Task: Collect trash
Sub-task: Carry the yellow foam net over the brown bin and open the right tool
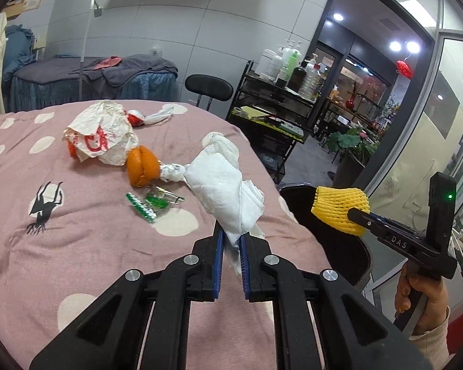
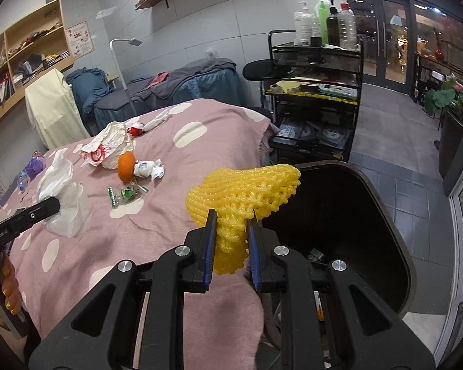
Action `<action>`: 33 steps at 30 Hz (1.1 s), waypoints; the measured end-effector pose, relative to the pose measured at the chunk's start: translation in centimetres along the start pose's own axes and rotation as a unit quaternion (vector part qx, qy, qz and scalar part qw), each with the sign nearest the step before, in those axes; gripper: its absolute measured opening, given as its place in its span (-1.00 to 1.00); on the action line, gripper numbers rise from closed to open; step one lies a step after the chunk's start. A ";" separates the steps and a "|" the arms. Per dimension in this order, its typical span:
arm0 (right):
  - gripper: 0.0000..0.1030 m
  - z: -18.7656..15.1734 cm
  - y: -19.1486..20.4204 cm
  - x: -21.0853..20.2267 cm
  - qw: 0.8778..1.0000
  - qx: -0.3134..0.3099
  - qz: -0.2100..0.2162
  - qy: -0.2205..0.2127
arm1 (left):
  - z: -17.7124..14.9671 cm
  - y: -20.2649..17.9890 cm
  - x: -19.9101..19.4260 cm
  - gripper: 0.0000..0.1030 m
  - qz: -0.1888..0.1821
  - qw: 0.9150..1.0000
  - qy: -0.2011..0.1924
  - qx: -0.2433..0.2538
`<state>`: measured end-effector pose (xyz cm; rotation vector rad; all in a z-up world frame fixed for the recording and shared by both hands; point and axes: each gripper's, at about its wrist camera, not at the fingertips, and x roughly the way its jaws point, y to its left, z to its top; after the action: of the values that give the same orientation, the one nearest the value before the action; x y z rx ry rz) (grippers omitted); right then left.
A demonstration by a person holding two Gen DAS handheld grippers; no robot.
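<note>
Trash lies scattered on a pink blanket (image 1: 77,246) with pale spots: a crumpled white wrapper with red print (image 1: 100,137), an orange peel (image 1: 142,165) just beside it at about four o'clock, a twisted white scrap (image 1: 173,171) touching the peel, and a clear green-printed packet (image 1: 151,203) below the peel at six o'clock. The left gripper (image 1: 231,240) has its jaws clamped on a wad of white tissue (image 1: 222,182), which stands up from the blue pads above the blanket. The right gripper (image 2: 231,240) has its jaws pressed on the narrow end of a yellow foam fruit net (image 2: 247,191), whose wide end fans out toward one o'clock over the rim of a dark bin (image 2: 398,215). In the left wrist view the net sits at three o'clock, above that bin, beside the blanket's edge.
</note>
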<state>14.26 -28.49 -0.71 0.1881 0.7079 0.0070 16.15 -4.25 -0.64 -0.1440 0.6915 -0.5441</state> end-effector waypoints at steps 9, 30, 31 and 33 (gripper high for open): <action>-0.62 -1.4 -4.7 0.2 0.998 0.034 -0.047 0.021 | 0.2 -5.2 2.2 -0.80 -0.046 0.998 0.011 0.037; 0.26 -6.0 -11.8 5.6 0.985 0.127 -0.087 0.078 | -0.9 -13.3 8.2 -0.80 -0.098 0.987 0.077 0.106; 0.27 -6.1 -11.9 5.5 0.985 0.129 -0.088 0.077 | -0.9 -13.5 8.5 -0.80 -0.098 0.986 0.080 0.108; 0.29 -6.3 -12.2 5.2 0.984 0.133 -0.087 0.075 | -1.0 -13.8 9.0 -0.80 -0.100 0.985 0.088 0.111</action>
<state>13.45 -39.05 -10.84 0.3847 0.8724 -0.2437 15.34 -20.66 -2.34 0.0436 0.7871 -0.8304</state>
